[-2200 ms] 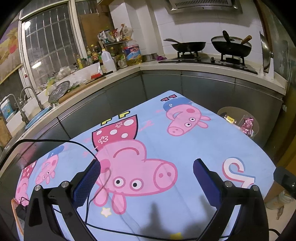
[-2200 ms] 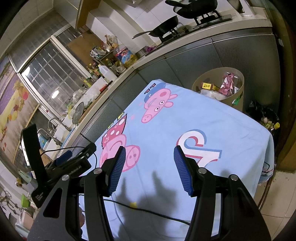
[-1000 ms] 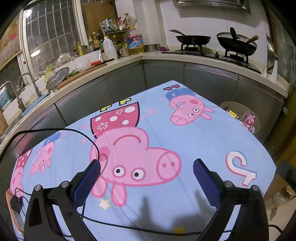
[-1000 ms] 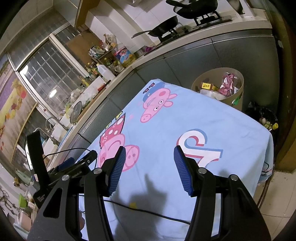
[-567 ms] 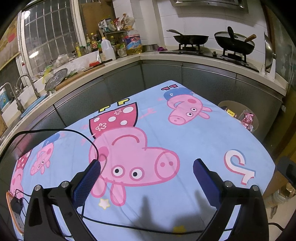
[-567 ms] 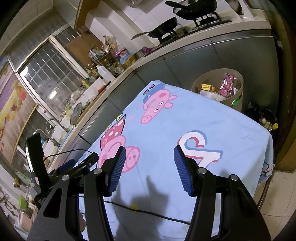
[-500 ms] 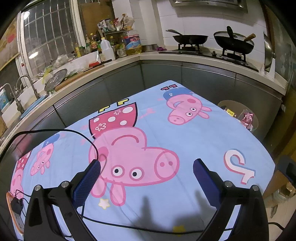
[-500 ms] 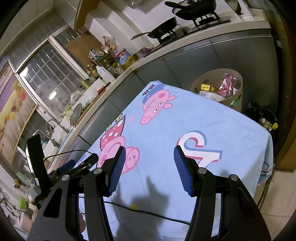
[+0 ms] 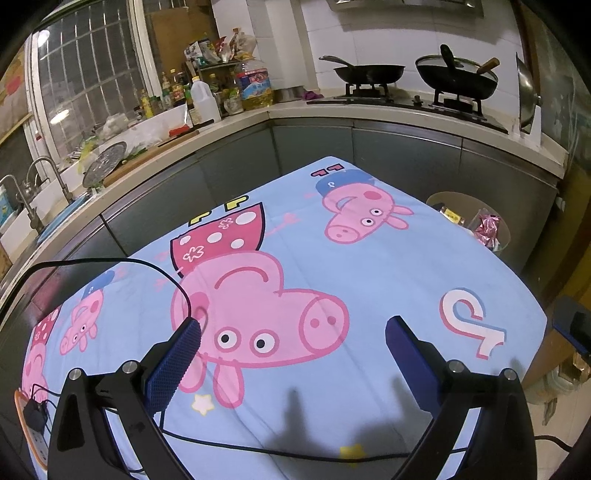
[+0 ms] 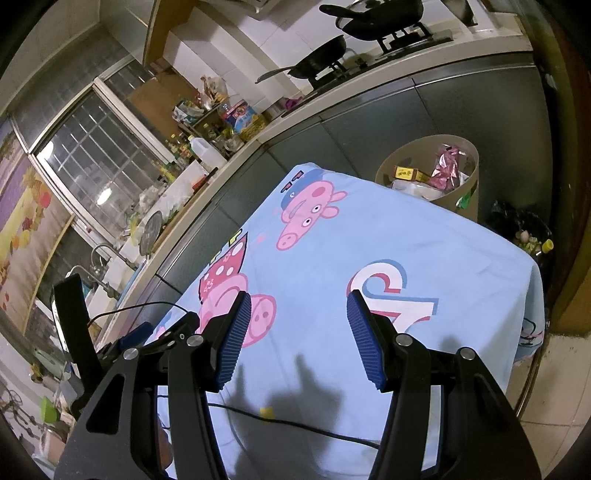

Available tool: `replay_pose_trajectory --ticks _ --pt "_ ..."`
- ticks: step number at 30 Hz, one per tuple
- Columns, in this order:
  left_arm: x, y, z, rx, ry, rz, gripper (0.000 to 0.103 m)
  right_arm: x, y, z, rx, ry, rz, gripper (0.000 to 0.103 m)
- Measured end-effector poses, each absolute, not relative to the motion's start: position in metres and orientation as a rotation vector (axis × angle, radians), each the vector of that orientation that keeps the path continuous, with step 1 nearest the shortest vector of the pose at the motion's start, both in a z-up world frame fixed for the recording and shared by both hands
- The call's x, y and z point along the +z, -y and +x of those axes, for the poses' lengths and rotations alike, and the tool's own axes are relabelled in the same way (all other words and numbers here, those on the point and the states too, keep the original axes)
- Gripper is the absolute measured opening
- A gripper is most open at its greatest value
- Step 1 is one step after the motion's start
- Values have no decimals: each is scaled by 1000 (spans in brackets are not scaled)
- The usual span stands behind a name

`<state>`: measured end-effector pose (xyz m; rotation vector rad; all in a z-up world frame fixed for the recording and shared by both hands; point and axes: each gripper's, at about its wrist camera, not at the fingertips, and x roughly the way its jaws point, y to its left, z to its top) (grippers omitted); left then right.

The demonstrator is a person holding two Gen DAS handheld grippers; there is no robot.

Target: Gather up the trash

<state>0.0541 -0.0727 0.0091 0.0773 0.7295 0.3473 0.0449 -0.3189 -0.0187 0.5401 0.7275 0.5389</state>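
both grippers – left gripper [image 9: 291, 354], right gripper [image 10: 295, 332] – unchanged, fingers spread and empty; bin [image 10: 469, 192] beyond them holds trash – collection looks done.

A tabletop [image 9: 369, 266] covered by a light-blue cartoon-pig cloth occupies the near area. An L-shaped counter [image 9: 406, 114] with grey cabinet fronts [image 9: 402, 155] runs along the far side. White wall tiles [image 9: 351, 33] back a gas stove [image 9: 406, 99]. A barred window [image 9: 92, 74] stands at far left, above a sink faucet [image 9: 48, 166]. Beige floor tiles [image 10: 546, 398] show at right.
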Motion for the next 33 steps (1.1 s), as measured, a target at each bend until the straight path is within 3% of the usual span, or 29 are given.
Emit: replay_pose_trajectory --ticks 33 --pt "-3 64 55 369 -761 89 99 -24 321 45 534 -732 547 54"
